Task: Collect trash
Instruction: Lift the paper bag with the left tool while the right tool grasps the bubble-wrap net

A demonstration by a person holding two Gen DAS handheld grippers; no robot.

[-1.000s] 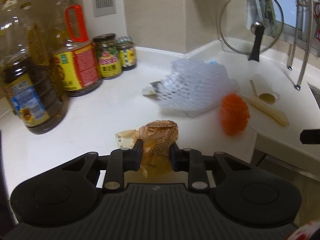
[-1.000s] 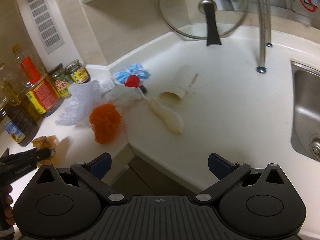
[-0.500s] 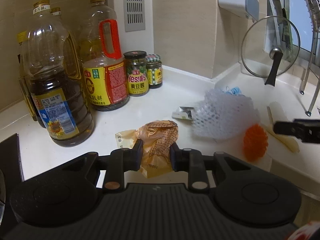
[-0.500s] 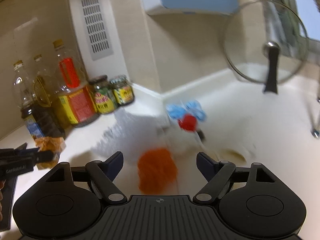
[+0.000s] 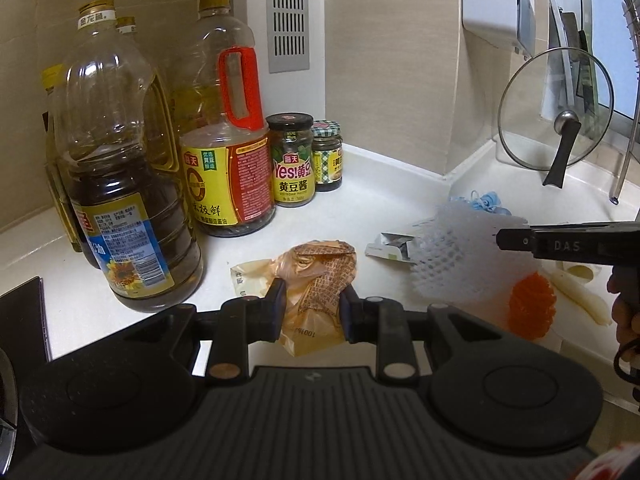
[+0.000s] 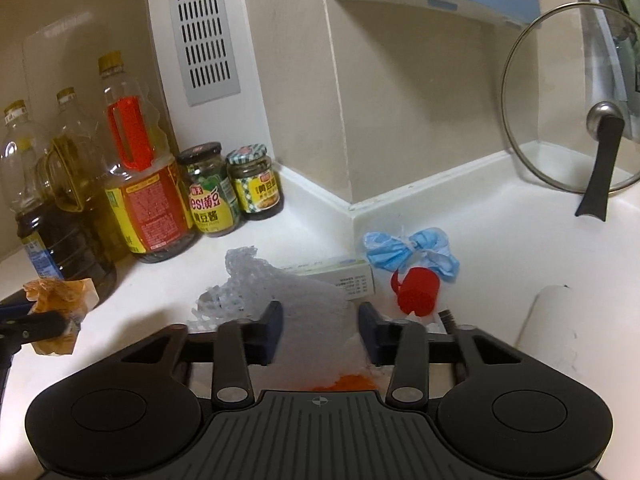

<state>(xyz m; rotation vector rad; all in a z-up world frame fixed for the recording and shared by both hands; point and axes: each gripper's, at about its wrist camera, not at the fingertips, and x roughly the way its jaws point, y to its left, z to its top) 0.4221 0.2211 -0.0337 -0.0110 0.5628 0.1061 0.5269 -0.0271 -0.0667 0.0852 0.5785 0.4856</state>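
Note:
My left gripper (image 5: 312, 312) is shut on a crumpled orange-brown plastic wrapper (image 5: 320, 272), held just above the white counter (image 5: 140, 264); the right wrist view shows that wrapper (image 6: 60, 296) at the far left. My right gripper (image 6: 320, 324) has its jaws closing on a white foam net (image 6: 296, 300), which fills the gap from pad to pad. In the left wrist view the right gripper (image 5: 504, 239) reaches in from the right over the net (image 5: 460, 264). An orange mesh ball (image 5: 532, 306) lies just below it.
A small carton (image 6: 340, 274), a blue mask (image 6: 408, 254), a red cap (image 6: 418, 294) and a paper tube (image 6: 560, 320) lie past the net. Oil bottles (image 5: 132, 200) and jars (image 5: 292, 160) line the back left. A glass lid (image 6: 572, 112) leans at the right.
My right gripper swung left from the sink side to the foam net and its jaws came in from wide open. The left gripper lifted slightly with the wrapper.

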